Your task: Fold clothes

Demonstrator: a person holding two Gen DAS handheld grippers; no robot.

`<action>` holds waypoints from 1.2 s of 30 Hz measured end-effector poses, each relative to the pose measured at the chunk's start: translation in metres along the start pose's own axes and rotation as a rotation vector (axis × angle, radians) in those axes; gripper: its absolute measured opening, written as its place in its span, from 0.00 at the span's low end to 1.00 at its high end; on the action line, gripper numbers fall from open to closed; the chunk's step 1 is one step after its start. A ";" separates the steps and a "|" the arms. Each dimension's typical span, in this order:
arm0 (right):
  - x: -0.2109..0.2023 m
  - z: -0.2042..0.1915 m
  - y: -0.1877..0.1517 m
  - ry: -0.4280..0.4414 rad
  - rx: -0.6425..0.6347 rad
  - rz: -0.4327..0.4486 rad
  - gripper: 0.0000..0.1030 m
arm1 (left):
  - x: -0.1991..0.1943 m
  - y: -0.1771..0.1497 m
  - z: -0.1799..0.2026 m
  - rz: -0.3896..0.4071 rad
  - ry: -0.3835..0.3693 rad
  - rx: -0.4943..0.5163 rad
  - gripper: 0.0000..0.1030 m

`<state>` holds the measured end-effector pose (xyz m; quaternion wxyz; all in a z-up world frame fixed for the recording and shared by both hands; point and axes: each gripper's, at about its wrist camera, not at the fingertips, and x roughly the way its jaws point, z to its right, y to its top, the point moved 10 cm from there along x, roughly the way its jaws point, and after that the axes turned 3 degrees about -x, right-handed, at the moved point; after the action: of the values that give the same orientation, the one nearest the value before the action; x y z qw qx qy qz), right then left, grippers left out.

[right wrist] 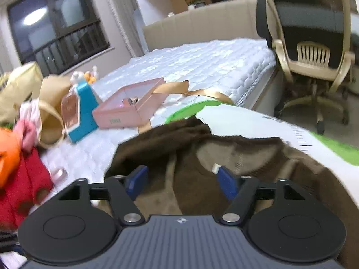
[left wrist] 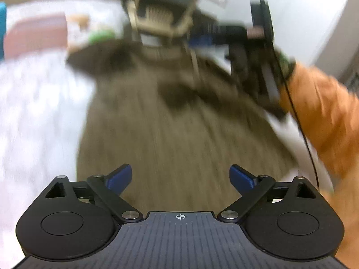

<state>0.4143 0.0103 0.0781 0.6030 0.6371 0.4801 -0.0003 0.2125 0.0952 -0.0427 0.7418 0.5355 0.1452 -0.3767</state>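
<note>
A brown knitted garment [left wrist: 170, 121] lies spread on a white surface, blurred by motion in the left wrist view. My left gripper [left wrist: 180, 178] hovers over its near part, open, with nothing between the blue fingers. In the right wrist view the same brown garment [right wrist: 202, 157] lies bunched, its lighter inside and a small white label [right wrist: 215, 167] showing. My right gripper [right wrist: 181, 182] stands open just above it, holding nothing. The right gripper [left wrist: 253, 42] also appears at upper right of the left wrist view, held by a person's orange sleeve [left wrist: 323, 112].
A white mattress [right wrist: 202, 67] holds a pink box [right wrist: 132, 105] with gold ribbon, a blue toy [right wrist: 83, 114], bags and red clothing [right wrist: 24, 183] at left. A beige office chair [right wrist: 311, 51] stands at right. The white and green board [right wrist: 325, 141] lies under the garment.
</note>
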 end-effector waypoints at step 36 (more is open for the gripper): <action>-0.053 0.075 -0.027 -0.153 0.092 0.070 0.39 | 0.082 0.025 0.019 0.089 -0.022 0.065 1.00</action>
<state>0.4125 -0.0850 0.0673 0.6077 0.6785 0.4097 -0.0498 0.2817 0.0485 -0.0687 0.7415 0.5610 0.1007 -0.3539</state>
